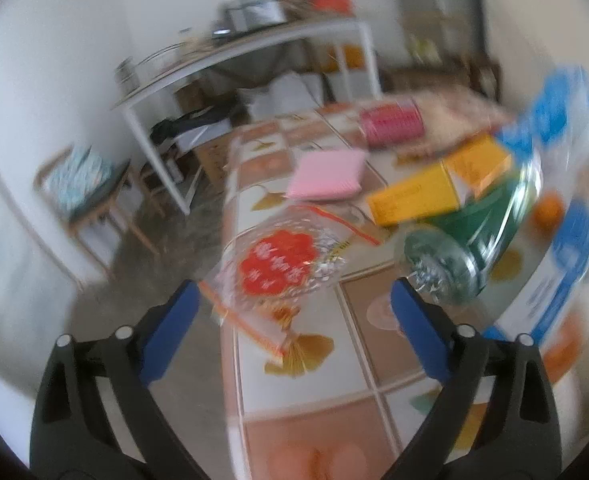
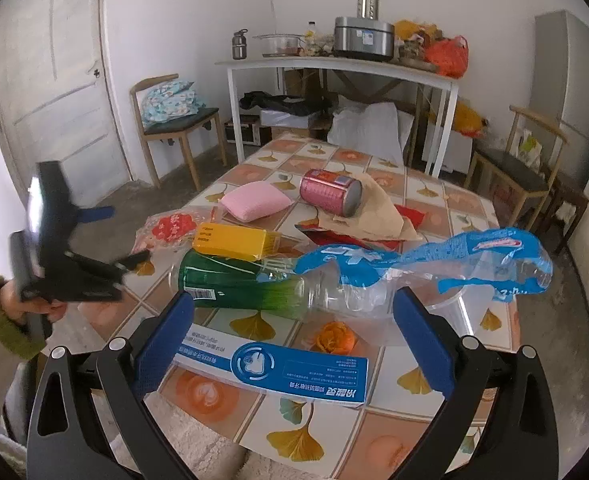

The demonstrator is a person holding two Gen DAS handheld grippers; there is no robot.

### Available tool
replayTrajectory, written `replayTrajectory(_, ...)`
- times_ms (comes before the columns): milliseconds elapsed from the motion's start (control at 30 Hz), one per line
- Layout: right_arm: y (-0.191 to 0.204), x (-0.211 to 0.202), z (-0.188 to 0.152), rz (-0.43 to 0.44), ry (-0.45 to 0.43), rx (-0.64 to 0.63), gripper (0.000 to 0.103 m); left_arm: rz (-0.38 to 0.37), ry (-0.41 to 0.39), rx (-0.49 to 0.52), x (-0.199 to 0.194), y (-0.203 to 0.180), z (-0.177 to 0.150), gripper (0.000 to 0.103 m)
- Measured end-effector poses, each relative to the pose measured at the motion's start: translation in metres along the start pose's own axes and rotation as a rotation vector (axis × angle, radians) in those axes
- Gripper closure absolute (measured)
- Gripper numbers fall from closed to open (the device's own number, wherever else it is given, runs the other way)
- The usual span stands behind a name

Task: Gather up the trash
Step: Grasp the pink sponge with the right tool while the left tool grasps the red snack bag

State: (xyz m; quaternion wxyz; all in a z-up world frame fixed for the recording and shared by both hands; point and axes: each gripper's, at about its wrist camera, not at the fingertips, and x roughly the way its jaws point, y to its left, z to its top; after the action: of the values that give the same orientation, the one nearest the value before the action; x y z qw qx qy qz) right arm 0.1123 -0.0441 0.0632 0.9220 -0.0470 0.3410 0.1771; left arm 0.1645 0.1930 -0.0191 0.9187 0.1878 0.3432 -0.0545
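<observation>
Trash lies on a tiled table [image 2: 426,196]: a green plastic bottle [image 2: 246,284], a yellow box [image 2: 234,240], a clear wrapper with a red label [image 2: 170,228], a pink can [image 2: 330,192], a blue and white carton [image 2: 278,368], a blue plastic wrapper [image 2: 486,252] and an orange peel [image 2: 334,338]. My right gripper [image 2: 294,320] is open, just in front of the bottle. My left gripper [image 1: 294,308] is open, near the red-label wrapper [image 1: 282,264]; the bottle's base [image 1: 442,264] is by its right finger. The left wrist view is blurred.
A pink pad [image 2: 254,200] and brown paper [image 2: 374,208] lie further back. Wooden chairs [image 2: 174,120] stand left and right [image 2: 514,168] of the table. A white side table [image 2: 334,64] with pots stands at the far wall.
</observation>
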Motion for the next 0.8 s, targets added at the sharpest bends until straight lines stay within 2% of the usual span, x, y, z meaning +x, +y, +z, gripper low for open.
replayTrajectory(67, -0.004, 0.003, 0.001, 0.004, 0.005, 0.017, 0.006, -0.012, 0.057, 0.061, 0.023, -0.007, 0.004, 0.035)
replayTrajectory(100, -0.005, 0.003, 0.000, 0.004, 0.005, 0.021, 0.006, -0.023, 0.079, 0.069, 0.031, -0.008, 0.004, 0.038)
replayTrajectory(233, -0.009, 0.001, -0.003, -0.005, -0.005, 0.029, 0.006, -0.068, 0.183, 0.083, 0.065, -0.009, -0.003, 0.061)
replayTrajectory(300, -0.013, -0.001, -0.004, -0.003, -0.011, 0.039, 0.006, -0.107, 0.182, 0.052, 0.068, -0.006, -0.007, 0.070)
replayTrajectory(367, -0.017, -0.002, -0.006, 0.001, -0.013, 0.049, 0.006, -0.144, 0.189, 0.013, 0.069, -0.004, -0.008, 0.087)
replayTrajectory(467, -0.022, -0.005, -0.007, 0.008, -0.015, 0.065, 0.006, -0.135, 0.182, 0.008, 0.068, -0.007, -0.010, 0.096)
replayTrajectory(567, -0.025, -0.010, -0.008, 0.013, -0.022, 0.081, 0.006, -0.134, 0.168, -0.010, 0.062, -0.010, -0.010, 0.100)
replayTrajectory(800, -0.035, -0.019, -0.010, 0.016, -0.037, 0.114, 0.006, -0.114, 0.103, -0.108, 0.030, -0.002, -0.008, 0.103)
